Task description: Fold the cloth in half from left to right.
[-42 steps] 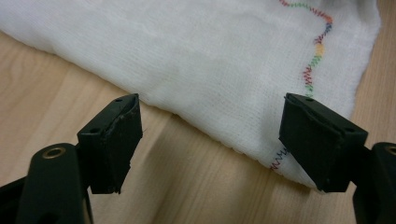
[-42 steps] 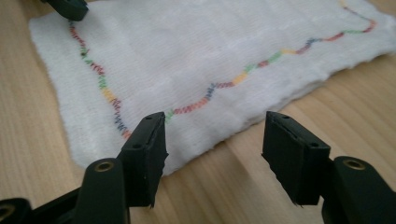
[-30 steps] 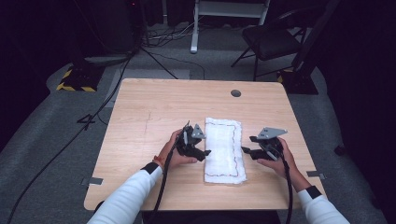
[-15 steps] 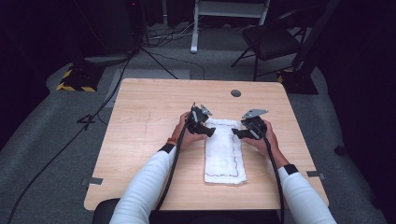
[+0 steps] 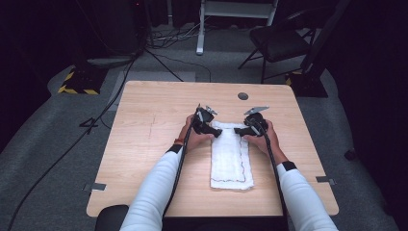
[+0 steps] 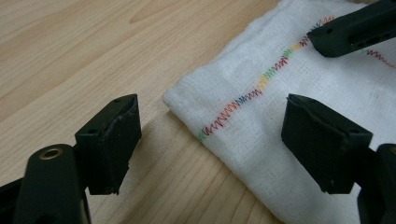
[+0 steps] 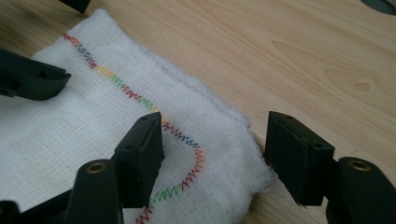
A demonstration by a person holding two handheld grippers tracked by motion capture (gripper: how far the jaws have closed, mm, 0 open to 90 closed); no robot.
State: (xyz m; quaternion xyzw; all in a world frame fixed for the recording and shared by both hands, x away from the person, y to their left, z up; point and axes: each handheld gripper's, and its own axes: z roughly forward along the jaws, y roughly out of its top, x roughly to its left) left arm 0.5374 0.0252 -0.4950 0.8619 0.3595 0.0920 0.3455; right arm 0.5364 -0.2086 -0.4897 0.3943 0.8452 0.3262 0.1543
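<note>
A white folded cloth [image 5: 231,159] with a rainbow-stitched hem lies lengthwise on the wooden table [image 5: 154,125]. My left gripper [image 5: 216,131] sits at the cloth's far left corner and my right gripper [image 5: 239,130] at its far right corner. In the left gripper view the left gripper [image 6: 210,140] is open, its jaws straddling the cloth [image 6: 303,98] corner low over the wood. In the right gripper view the right gripper [image 7: 217,161] is open too, one jaw over the cloth [image 7: 93,130] and the other just past its edge.
A round grey grommet [image 5: 243,96] is set in the table near its far edge. Beyond the table stand a black chair [image 5: 279,41] and a yellow-and-black striped base [image 5: 77,82]. Cables run over the grey floor.
Both grippers have moved away from the person, from the cloth's middle sides up to its far corners. The cloth itself has stayed in place.
</note>
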